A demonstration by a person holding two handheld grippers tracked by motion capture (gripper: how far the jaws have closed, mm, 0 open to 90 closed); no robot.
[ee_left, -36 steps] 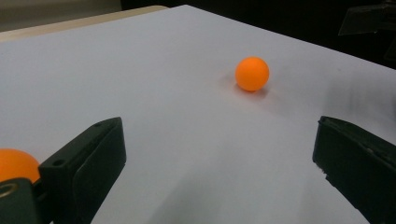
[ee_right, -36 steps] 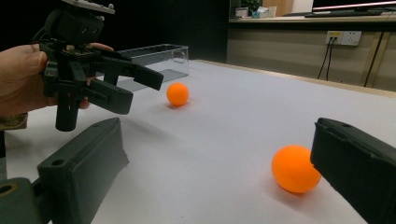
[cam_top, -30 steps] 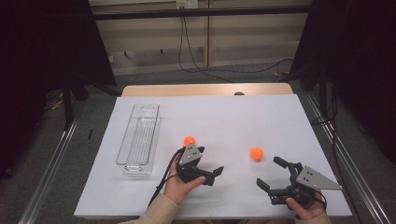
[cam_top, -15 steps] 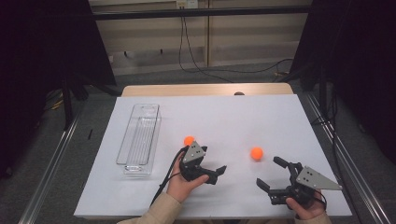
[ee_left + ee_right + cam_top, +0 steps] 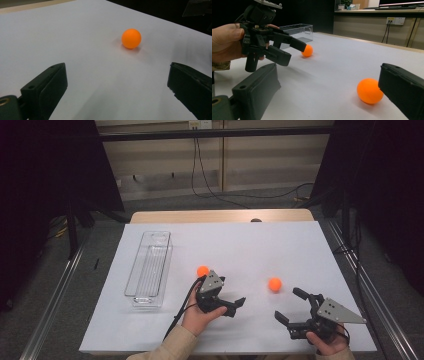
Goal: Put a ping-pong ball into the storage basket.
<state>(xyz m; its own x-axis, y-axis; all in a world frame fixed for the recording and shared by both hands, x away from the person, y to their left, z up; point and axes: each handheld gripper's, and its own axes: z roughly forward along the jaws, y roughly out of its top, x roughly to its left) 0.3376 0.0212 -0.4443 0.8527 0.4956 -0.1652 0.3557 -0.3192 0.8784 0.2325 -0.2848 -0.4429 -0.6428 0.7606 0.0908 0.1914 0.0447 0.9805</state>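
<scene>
Left gripper point(image 5: 231, 296) jaws wide apart, empty, pointed across at the right-hand orange ball point(image 5: 275, 284), well short of it. Right gripper point(image 5: 292, 309) also spread, nothing held, same ball just ahead of its far jaw. Second orange ball point(image 5: 202, 271) resting on the worktop point(image 5: 260, 245) just behind the left gripper. Clear tray point(image 5: 149, 268) at left, empty. Judgement: nothing picked or placed yet; both balls left to grab and, probably, drop in the tray.

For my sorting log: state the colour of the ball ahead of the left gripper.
Plain orange ball, clearest in the left gripper view.
</scene>
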